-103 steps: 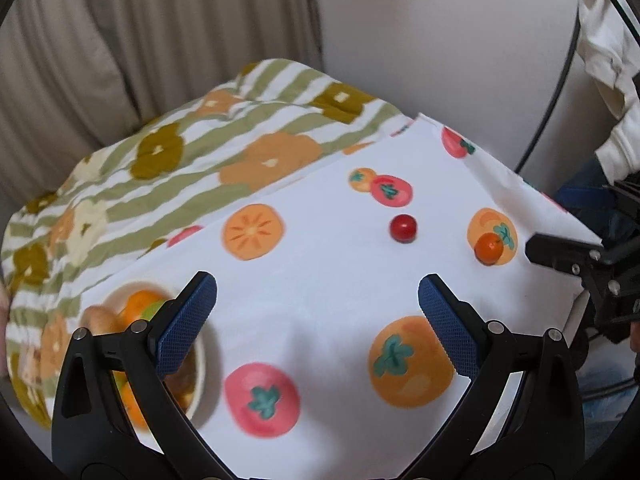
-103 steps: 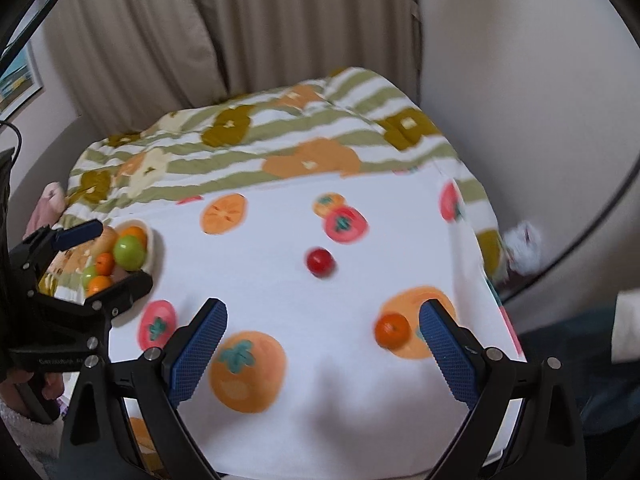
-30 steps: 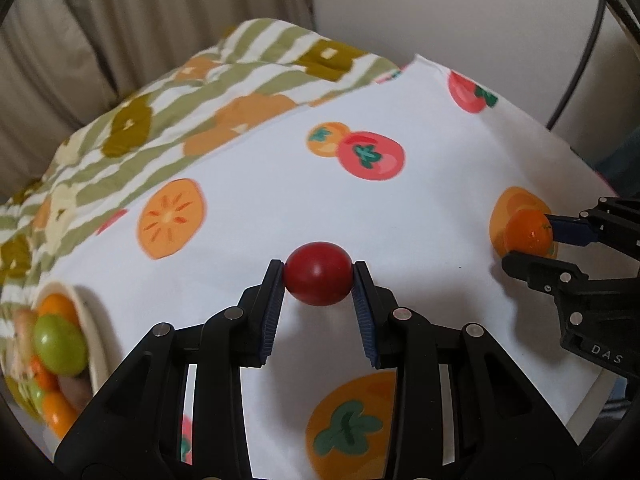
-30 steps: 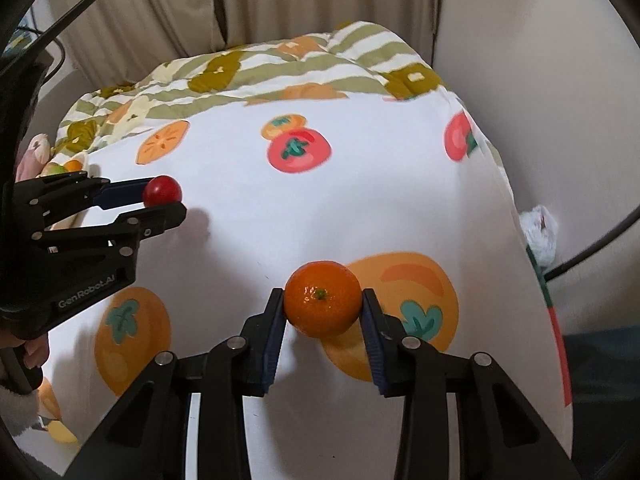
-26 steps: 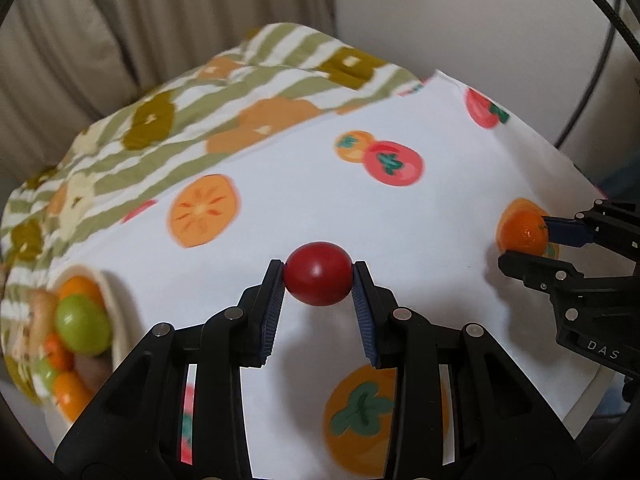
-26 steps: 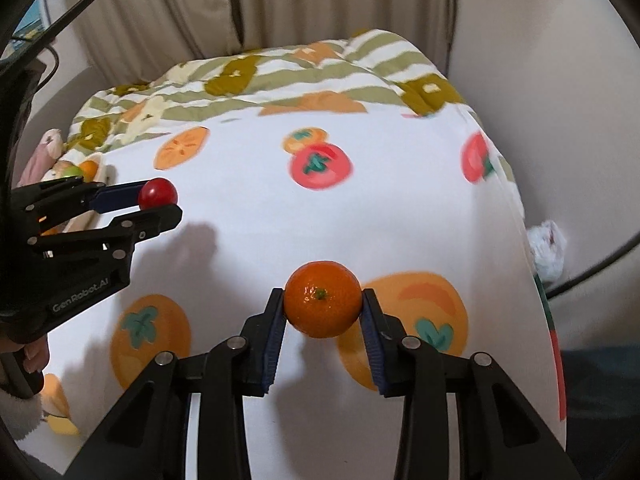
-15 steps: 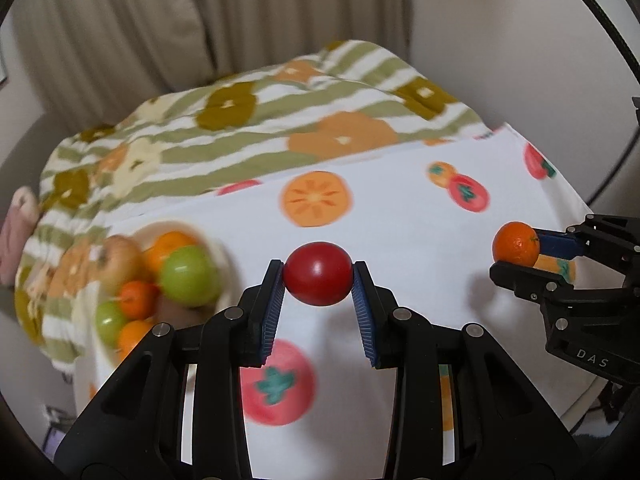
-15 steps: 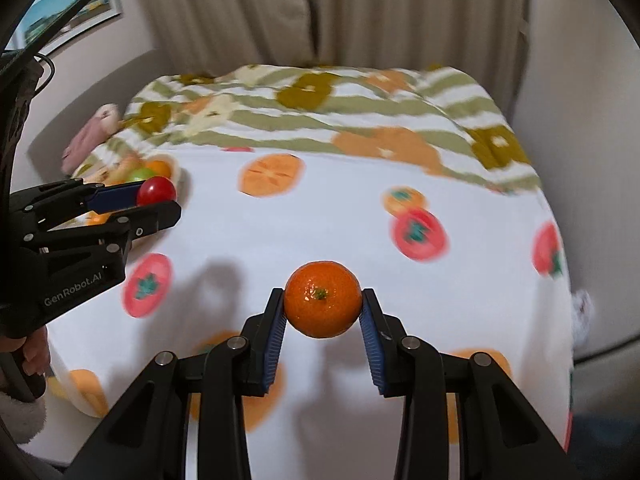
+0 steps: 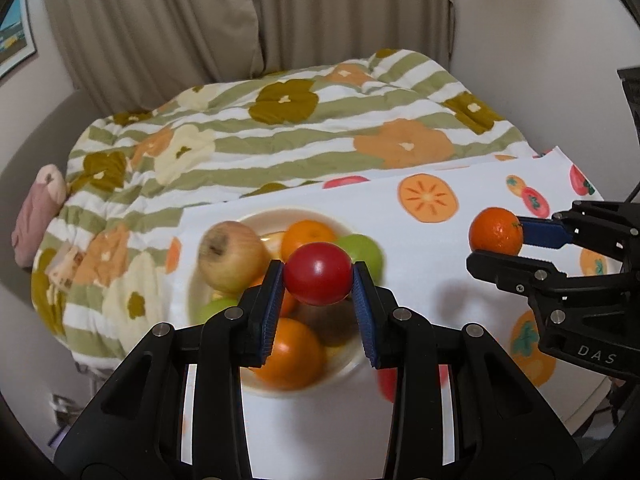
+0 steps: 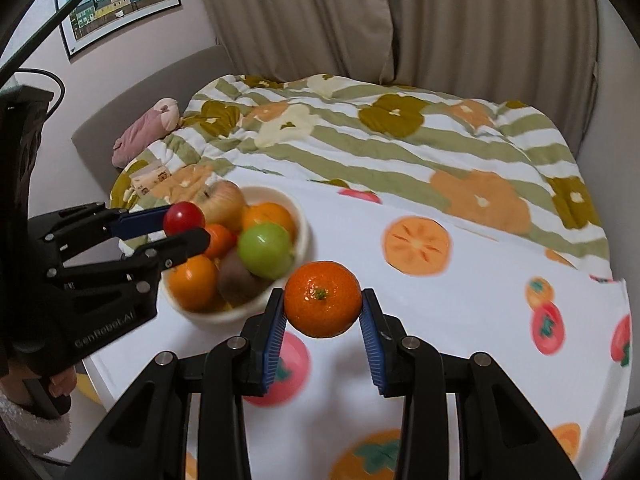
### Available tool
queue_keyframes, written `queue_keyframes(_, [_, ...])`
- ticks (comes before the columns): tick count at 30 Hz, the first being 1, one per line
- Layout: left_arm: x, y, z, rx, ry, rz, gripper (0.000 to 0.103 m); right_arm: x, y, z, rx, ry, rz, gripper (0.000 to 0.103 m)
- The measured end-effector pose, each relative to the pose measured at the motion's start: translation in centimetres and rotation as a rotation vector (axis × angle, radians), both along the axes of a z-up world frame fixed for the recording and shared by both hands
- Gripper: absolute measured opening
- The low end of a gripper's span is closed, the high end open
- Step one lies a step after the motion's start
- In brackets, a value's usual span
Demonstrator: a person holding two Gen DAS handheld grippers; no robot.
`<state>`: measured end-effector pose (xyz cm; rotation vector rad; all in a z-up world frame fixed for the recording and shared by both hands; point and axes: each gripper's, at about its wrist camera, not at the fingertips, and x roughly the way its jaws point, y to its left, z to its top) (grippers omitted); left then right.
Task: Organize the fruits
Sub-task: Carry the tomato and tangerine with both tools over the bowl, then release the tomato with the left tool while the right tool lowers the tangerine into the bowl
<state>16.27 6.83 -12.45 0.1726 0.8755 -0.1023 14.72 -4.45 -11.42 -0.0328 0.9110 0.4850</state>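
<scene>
A: We log the left gripper (image 9: 319, 280) closed on the red tomato (image 9: 319, 273), pads on its two sides at the widest part, held in the air over the bowl (image 10: 301, 216). The right gripper (image 10: 322, 304) is likewise clamped on the mandarin (image 10: 322, 299), just beside the bowl's near rim, above the printed cloth (image 10: 460, 320).

B: Handling notes? We judge the tomato light, smooth and thin-skinned — it will bruise or split under a hard squeeze, and it could slip on a glossy skin. The mandarin looks firmer, with a dimpled peel that gives the pads (image 10: 276, 332) better purchase.

A: Agreed. We keep both grips across the equator. The bowl already carries an apple (image 10: 224, 200), a green fruit (image 10: 266, 254), oranges and a brown fruit, so we judge that anything released on that heap may roll — low and gentle is best.

B: Legible text: "GenRobot.AI" on the left gripper's body in the right wrist view, "DAS" on the right gripper's body in the left wrist view. The framed picture (image 10: 120, 4) on the wall shows no readable writing.
</scene>
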Motion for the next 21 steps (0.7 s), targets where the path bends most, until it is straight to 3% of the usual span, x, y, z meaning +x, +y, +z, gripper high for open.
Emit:
queue_keyframes(10, [4.9,2.6,-2.9,0.008,0.042,-0.118,0.039,2.8,3.3,-0.7,-0.003,0.026,-0.092,0.034])
queue_keyframes(21, [5.7,2.4,-5.5,0.05,0.085,-0.203,0.039,3.8,3.3,-1.8,-0.013,0.054,-0.183,0.034])
